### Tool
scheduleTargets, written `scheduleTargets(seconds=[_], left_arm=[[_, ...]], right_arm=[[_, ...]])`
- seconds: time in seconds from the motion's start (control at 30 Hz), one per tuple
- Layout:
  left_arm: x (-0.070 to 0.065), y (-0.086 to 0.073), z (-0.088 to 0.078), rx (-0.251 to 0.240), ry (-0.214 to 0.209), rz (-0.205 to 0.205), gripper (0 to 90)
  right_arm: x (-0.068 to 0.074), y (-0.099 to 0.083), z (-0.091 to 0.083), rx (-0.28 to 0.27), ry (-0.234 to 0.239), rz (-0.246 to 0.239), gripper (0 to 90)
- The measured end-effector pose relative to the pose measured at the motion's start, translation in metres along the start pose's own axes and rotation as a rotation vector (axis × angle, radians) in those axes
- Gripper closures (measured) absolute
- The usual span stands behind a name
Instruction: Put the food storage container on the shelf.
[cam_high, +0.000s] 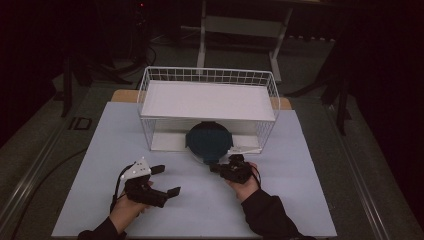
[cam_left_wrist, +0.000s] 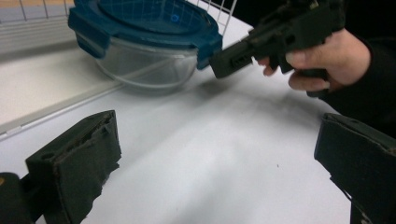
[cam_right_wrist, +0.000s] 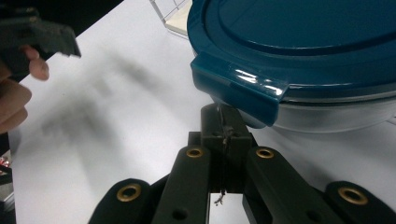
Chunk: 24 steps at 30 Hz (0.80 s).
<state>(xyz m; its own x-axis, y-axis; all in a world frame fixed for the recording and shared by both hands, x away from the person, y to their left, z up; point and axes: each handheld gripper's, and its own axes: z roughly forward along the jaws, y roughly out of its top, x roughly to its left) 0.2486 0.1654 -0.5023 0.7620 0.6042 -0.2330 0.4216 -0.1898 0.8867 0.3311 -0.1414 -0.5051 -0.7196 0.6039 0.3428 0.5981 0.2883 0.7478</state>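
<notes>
A round glass container (cam_high: 209, 141) with a dark blue clip lid (cam_right_wrist: 303, 28) stands at the front of the wire rack's lower level, partly sticking out over the table. My right gripper (cam_high: 214, 167) is shut, its tips (cam_right_wrist: 225, 123) just under the lid's near clip tab (cam_right_wrist: 240, 86) with nothing between them. In the left gripper view the right gripper (cam_left_wrist: 229, 63) points at the container's (cam_left_wrist: 140, 65) right side. My left gripper (cam_high: 167, 180) rests low over the table to the left, open and empty, its pads (cam_left_wrist: 79, 163) wide apart.
A white wire rack (cam_high: 150, 100) with a flat white upper shelf (cam_high: 207, 100) stands at the back of the pale table top (cam_high: 280, 200). A white tray (cam_high: 165, 142) lies under the shelf. Dark floor and stands surround the table.
</notes>
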Motion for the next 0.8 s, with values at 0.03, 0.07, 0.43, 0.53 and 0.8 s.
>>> scheduleTargets(seconds=[0.03, 0.07, 0.43, 0.53, 0.8], left_arm=[[-0.001, -0.001, 0.0, -0.005, 0.011, 0.011, 0.5], [-0.002, -0.002, 0.0, -0.002, 0.016, 0.02, 0.5], [-0.002, -0.002, 0.004, -0.031, -0.002, 0.011, 0.5], [-0.001, -0.003, 0.005, -0.024, 0.013, 0.017, 0.5], [0.0, -0.003, 0.005, -0.032, 0.017, 0.015, 0.5]], right_arm=[[0.0, 0.0, 0.001, 0.0, -0.002, -0.006, 89.8], [-0.002, 0.0, 0.004, 0.003, 0.0, -0.003, 89.9], [-0.013, 0.012, 0.014, -0.019, -0.027, -0.003, 89.9], [-0.016, 0.016, 0.018, -0.025, -0.029, 0.006, 89.8], [-0.018, 0.026, 0.029, -0.031, -0.059, -0.017, 89.8]])
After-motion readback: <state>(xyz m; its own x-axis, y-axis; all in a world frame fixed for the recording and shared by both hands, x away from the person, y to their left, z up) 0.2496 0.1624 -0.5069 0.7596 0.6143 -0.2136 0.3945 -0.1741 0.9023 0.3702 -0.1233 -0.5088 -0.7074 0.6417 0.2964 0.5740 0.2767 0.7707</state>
